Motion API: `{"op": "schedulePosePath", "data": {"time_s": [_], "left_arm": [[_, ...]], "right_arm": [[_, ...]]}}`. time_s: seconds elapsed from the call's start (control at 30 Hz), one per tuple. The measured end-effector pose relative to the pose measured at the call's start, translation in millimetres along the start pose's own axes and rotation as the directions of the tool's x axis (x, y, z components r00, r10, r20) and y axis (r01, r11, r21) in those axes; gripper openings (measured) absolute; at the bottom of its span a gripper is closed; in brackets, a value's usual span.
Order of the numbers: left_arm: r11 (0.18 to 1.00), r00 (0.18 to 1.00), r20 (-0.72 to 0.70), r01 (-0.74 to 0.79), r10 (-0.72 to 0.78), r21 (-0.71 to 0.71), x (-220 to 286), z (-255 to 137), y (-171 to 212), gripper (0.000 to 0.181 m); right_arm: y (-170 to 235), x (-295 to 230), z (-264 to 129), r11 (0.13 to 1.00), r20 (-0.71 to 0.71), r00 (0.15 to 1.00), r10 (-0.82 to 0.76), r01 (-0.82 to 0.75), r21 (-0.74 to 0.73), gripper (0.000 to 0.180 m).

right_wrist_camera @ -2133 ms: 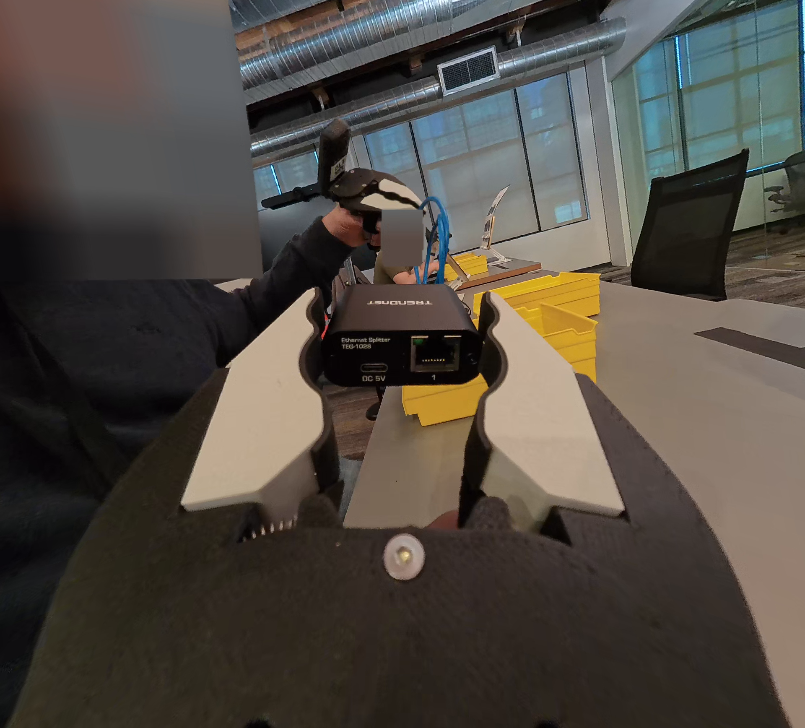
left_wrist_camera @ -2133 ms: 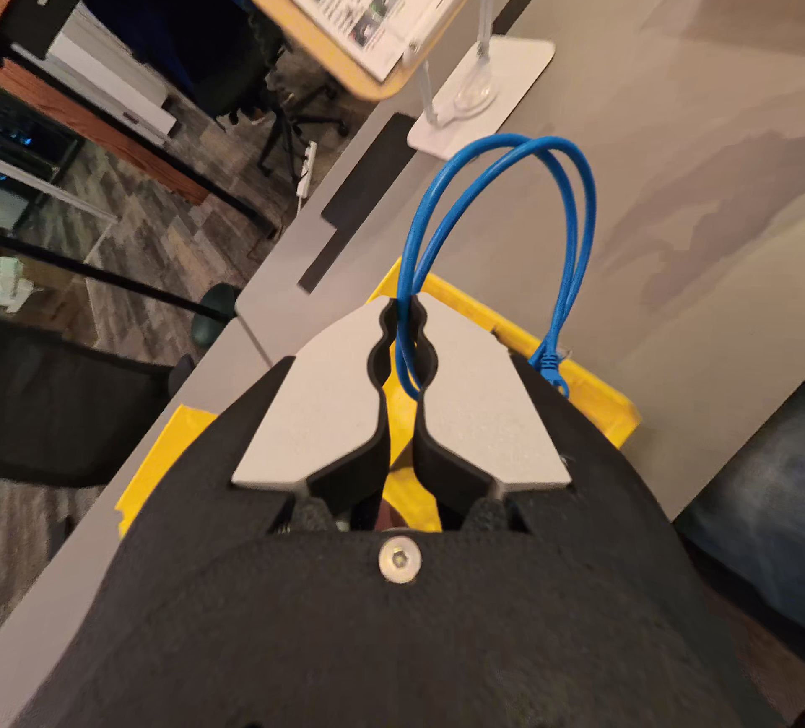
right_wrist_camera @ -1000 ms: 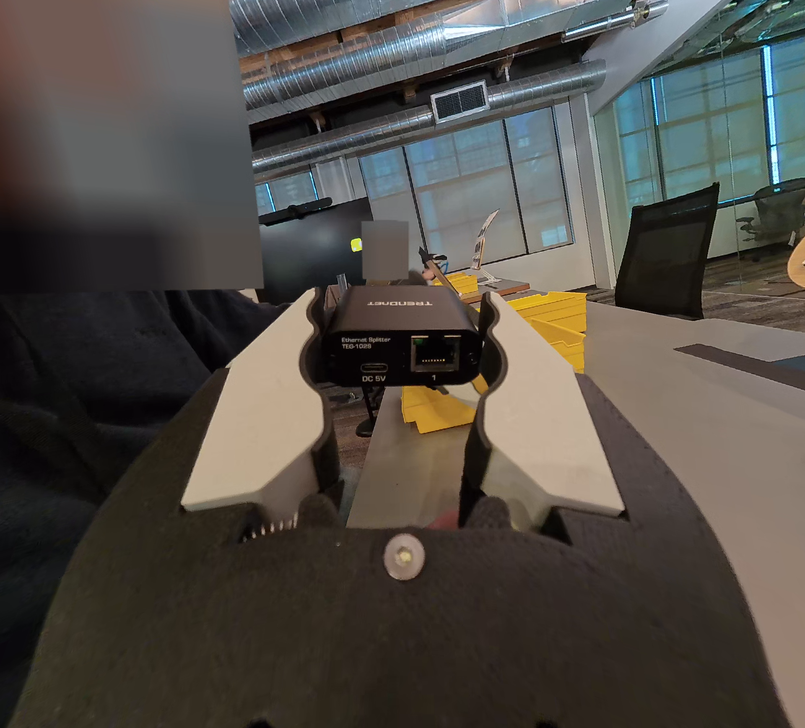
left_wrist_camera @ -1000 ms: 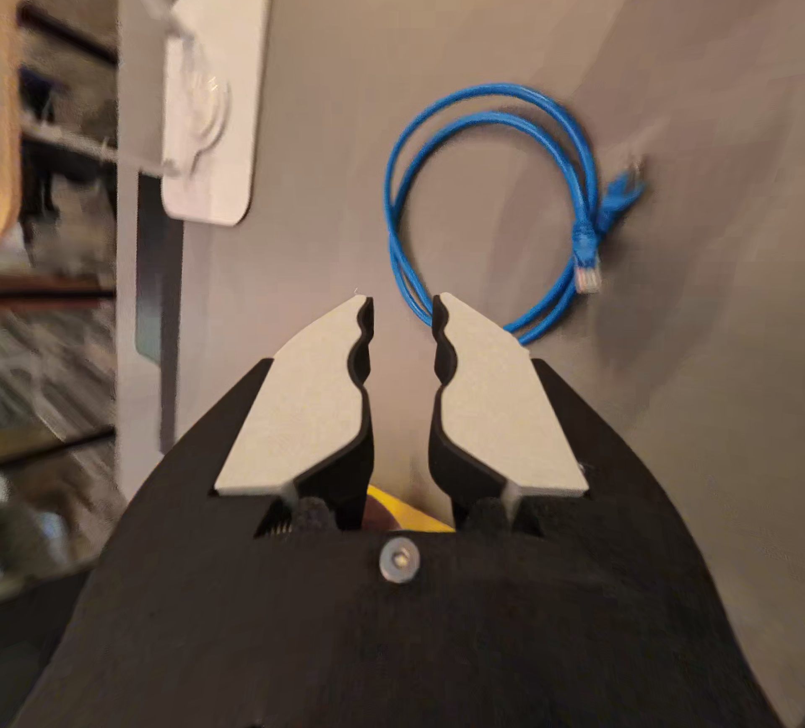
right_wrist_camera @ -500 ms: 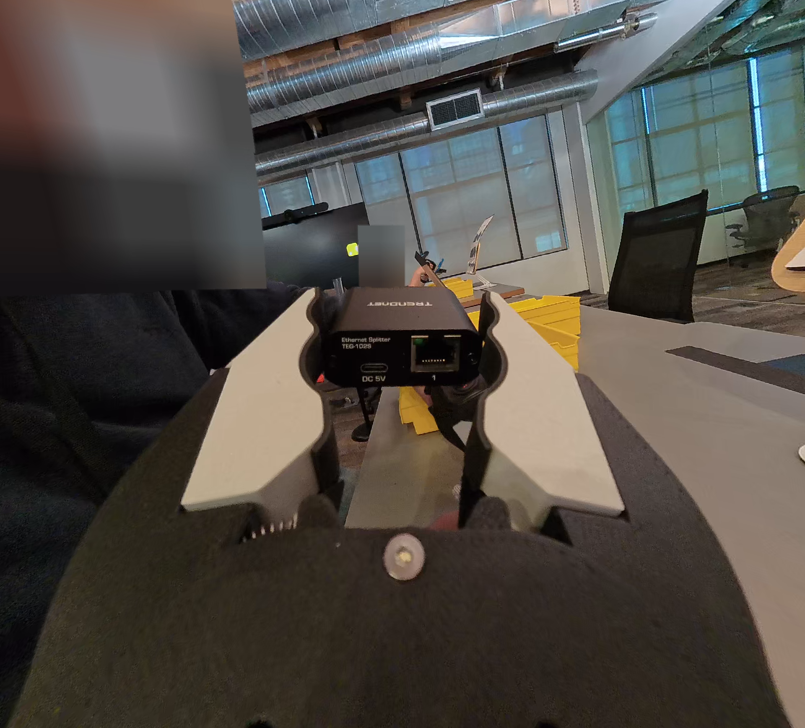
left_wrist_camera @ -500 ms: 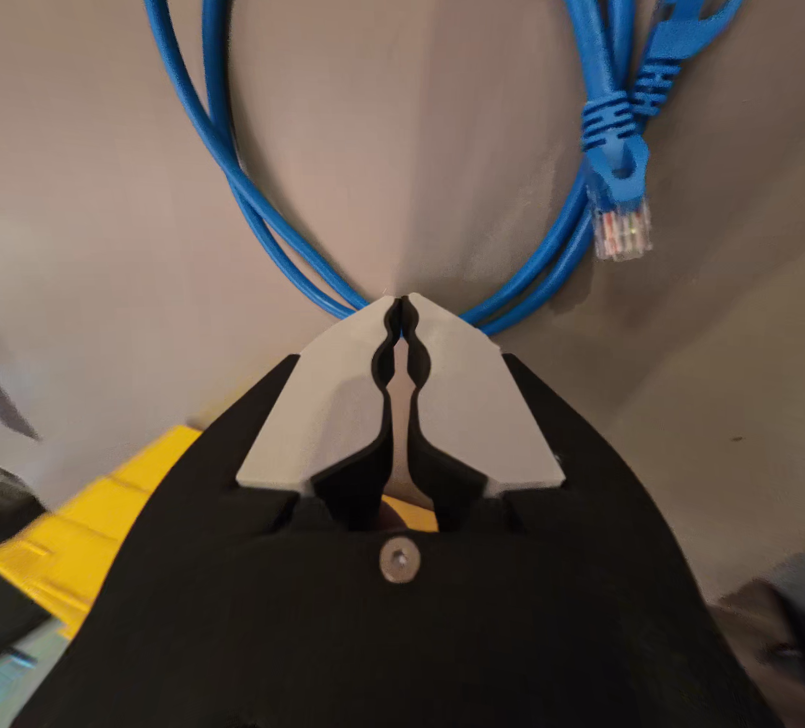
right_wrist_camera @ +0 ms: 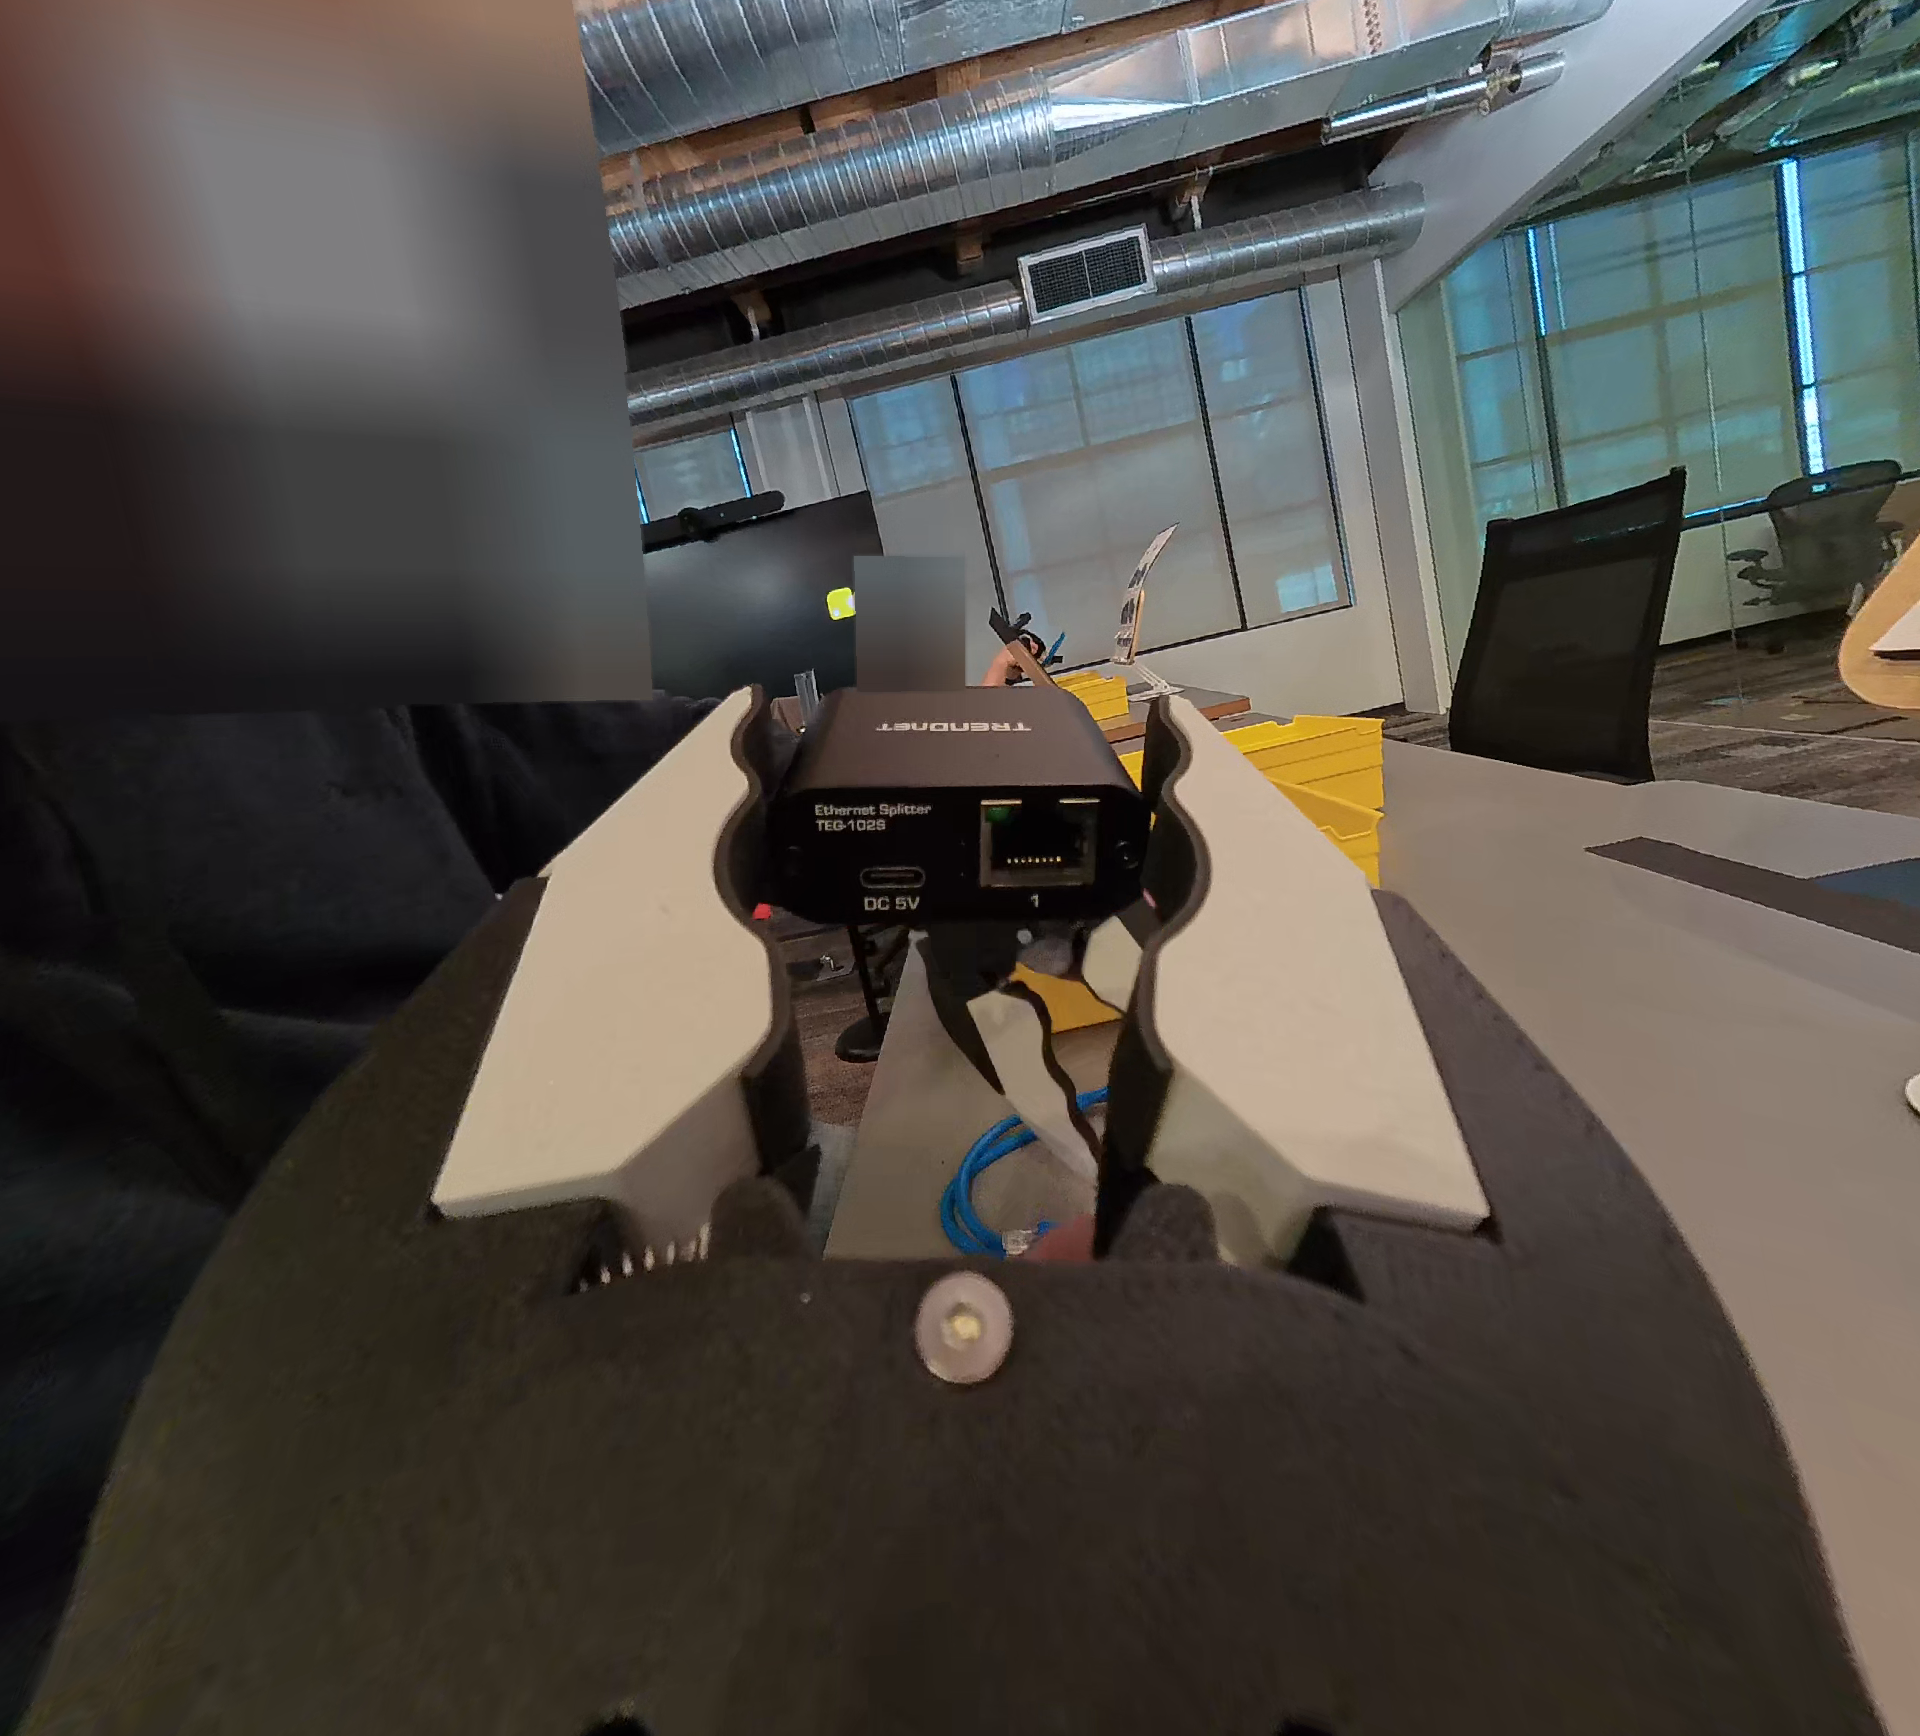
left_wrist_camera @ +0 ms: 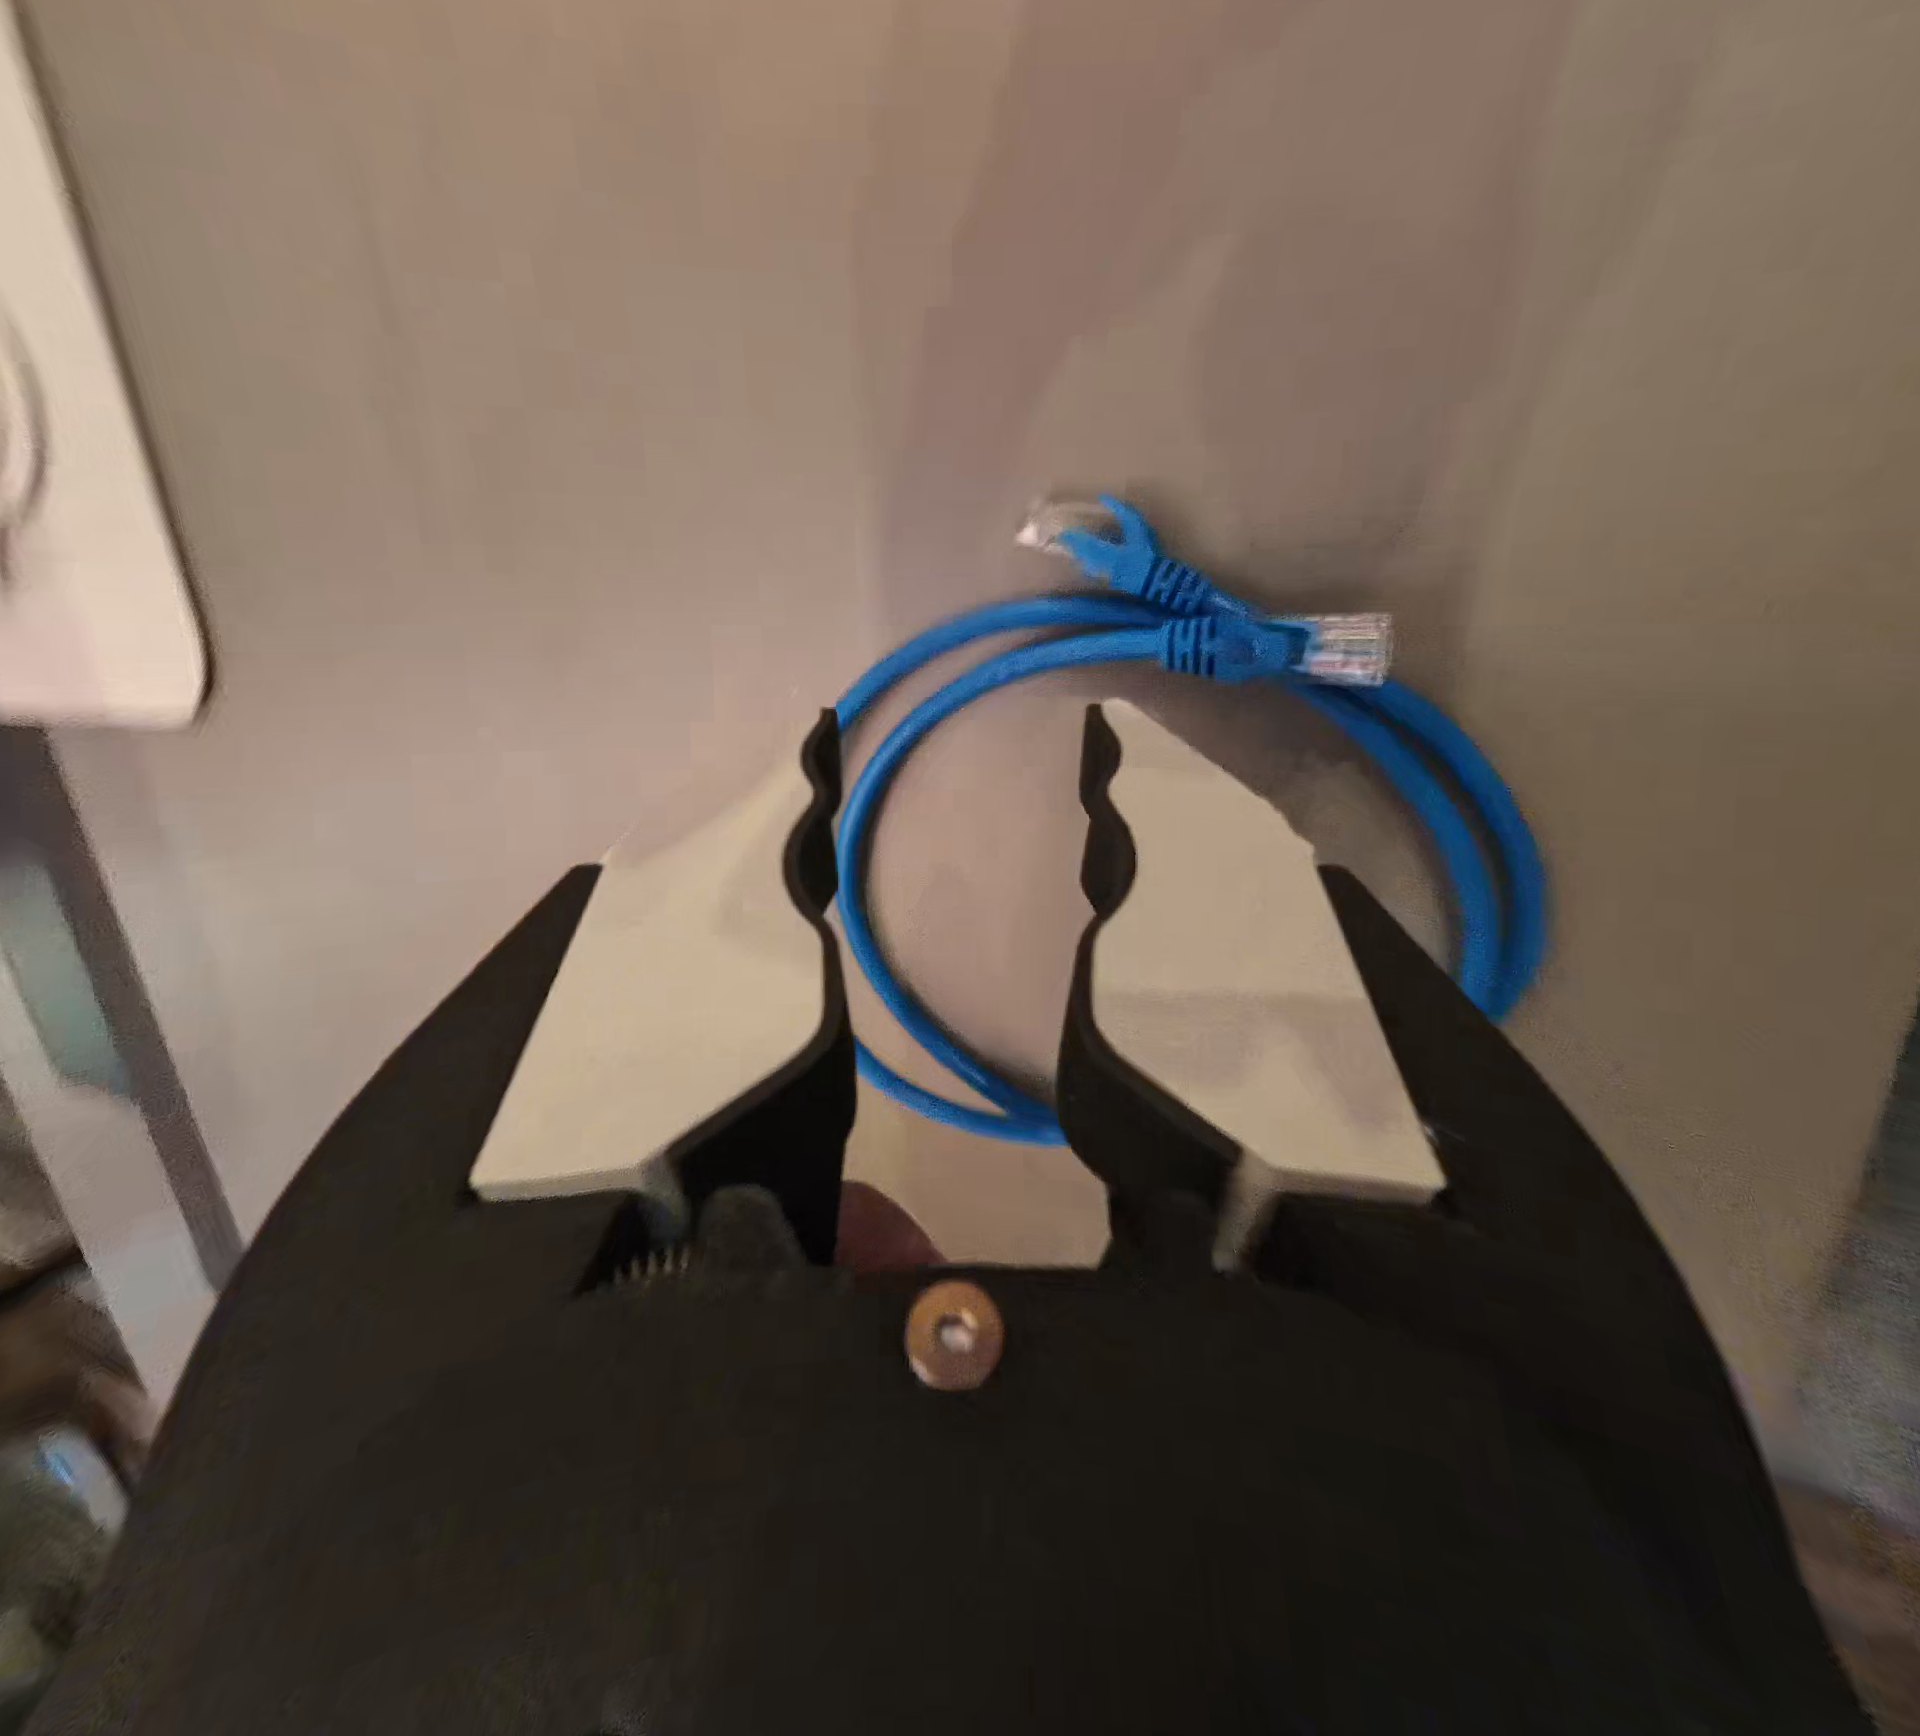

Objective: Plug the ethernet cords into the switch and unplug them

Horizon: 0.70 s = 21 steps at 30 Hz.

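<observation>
— Where is the blue cord [left_wrist_camera: 1174, 637]?
— Coiled flat on the grey table [left_wrist_camera: 727, 232], under the left gripper [left_wrist_camera: 956, 730], jaws apart.
— And the switch [right_wrist_camera: 956, 813]?
— The right gripper [right_wrist_camera: 956, 751] clamps it.

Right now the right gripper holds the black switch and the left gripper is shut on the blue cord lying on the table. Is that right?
Not quite. The left wrist view shows the left gripper open, over the blue cord, not shut on it. The rest holds: the right gripper holds the black switch, and the cord lies on the table.

Grey table [left_wrist_camera: 1143, 232], yellow bins [right_wrist_camera: 1309, 772] (stacked), black chair [right_wrist_camera: 1558, 637]
</observation>
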<state>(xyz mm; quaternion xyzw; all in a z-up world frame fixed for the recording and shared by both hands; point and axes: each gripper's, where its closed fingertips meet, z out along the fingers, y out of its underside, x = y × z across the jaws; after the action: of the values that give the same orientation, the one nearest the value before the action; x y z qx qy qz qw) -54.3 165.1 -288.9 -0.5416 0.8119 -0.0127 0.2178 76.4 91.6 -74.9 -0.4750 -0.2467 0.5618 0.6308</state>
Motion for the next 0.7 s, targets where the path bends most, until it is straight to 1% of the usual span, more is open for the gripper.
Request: {"op": "schedulePosePath", "data": {"time_s": [0.03, 0.1, 0.13, 0.17, 0.2, 0.23, 0.27, 0.3, 0.33, 0.37, 0.47, 0.5, 0.53, 0.57, 0.63, 0.67, 0.7], "left_arm": [[0.997, 0.997, -0.038, -0.071, 0.071, 0.002, 2, 7, -3, 0.047], [0.977, 0.975, -0.074, -0.211, 0.211, 0.003, 7, 20, -6, 0.046], [0.963, 0.959, -0.09, -0.27, 0.27, 0.012, 11, 25, -8, 0.039], [0.958, 0.955, -0.075, -0.288, 0.288, 0.017, 8, 28, -9, 0.033], [0.967, 0.963, -0.084, -0.255, 0.255, 0.01, 5, 30, -8, 0.03], [0.984, 0.977, -0.119, -0.179, 0.176, -0.014, 4, 34, -4, 0.022], [0.996, 0.986, -0.152, -0.075, 0.066, -0.052, 4, 38, 2, 0.017], [0.999, 0.988, -0.15, 0.028, -0.035, -0.042, 0, 40, 1, 0.014], [0.995, 0.982, -0.159, 0.093, -0.098, -0.035, -1, 40, 2, 0.011], [0.992, 0.981, -0.146, 0.12, -0.126, -0.049, -3, 39, 6, 0.008], [0.964, 0.972, -0.022, 0.231, -0.236, -0.135, -21, 40, 30, 0.004], [0.938, 0.957, 0.039, 0.29, -0.288, -0.192, -30, 38, 45, 0.004], [0.916, 0.95, 0.092, 0.312, -0.298, -0.254, -36, 36, 62, 0.001], [0.903, 0.951, 0.111, 0.309, -0.288, -0.298, -38, 32, 74, 0.001], [0.872, 0.94, 0.062, 0.335, -0.335, -0.357, -26, 23, 90, 0.007], [0.873, 0.935, 0.041, 0.345, -0.353, -0.344, -23, 19, 89, 0.018], [0.892, 0.933, 0.039, 0.354, -0.359, -0.282, -26, 15, 82, 0.021]], "right_arm": [[0, -1, 0, 1.0, 0.0, 1.0, -0.001, 0.001, -0.001, 0.07], [-1, -2, 0, 1.0, -0.003, 1.0, -0.006, 0.006, -0.004, 0.07], [-2, -2, -1, 1.0, -0.005, 1.0, -0.008, 0.008, -0.003, 0.07], [-3, -2, -2, 1.0, -0.007, 1.0, -0.01, 0.01, 0.0, 0.07], [-4, -2, -4, 1.0, -0.009, 1.0, -0.01, 0.01, 0.004, 0.07], [-4, -2, -5, 1.0, -0.01, 1.0, -0.009, 0.009, 0.008, 0.07], [-5, -1, -6, 1.0, -0.01, 1.0, -0.007, 0.007, 0.012, 0.07], [-5, -1, -7, 1.0, -0.01, 1.0, -0.005, 0.005, 0.016, 0.07], [-5, 0, -7, 1.0, -0.009, 1.0, -0.003, 0.003, 0.019, 0.07], [-5, 0, -7, 1.0, -0.008, 1.0, -0.002, 0.002, 0.019, 0.07], [-6, -1, -7, 1.0, -0.005, 1.0, -0.005, 0.005, 0.02, 0.07], [-6, -1, -7, 1.0, -0.005, 1.0, -0.006, 0.006, 0.022, 0.07], [-6, -1, -8, 1.0, -0.006, 1.0, -0.007, 0.007, 0.023, 0.07], [-7, -1, -8, 1.0, -0.007, 1.0, -0.007, 0.007, 0.025, 0.07], [-7, -1, -9, 1.0, -0.01, 1.0, -0.007, 0.007, 0.026, 0.07], [-7, -1, -10, 1.0, -0.011, 1.0, -0.006, 0.006, 0.027, 0.07], [-7, 0, -10, 1.0, -0.012, 1.0, -0.005, 0.006, 0.029, 0.07]]}}
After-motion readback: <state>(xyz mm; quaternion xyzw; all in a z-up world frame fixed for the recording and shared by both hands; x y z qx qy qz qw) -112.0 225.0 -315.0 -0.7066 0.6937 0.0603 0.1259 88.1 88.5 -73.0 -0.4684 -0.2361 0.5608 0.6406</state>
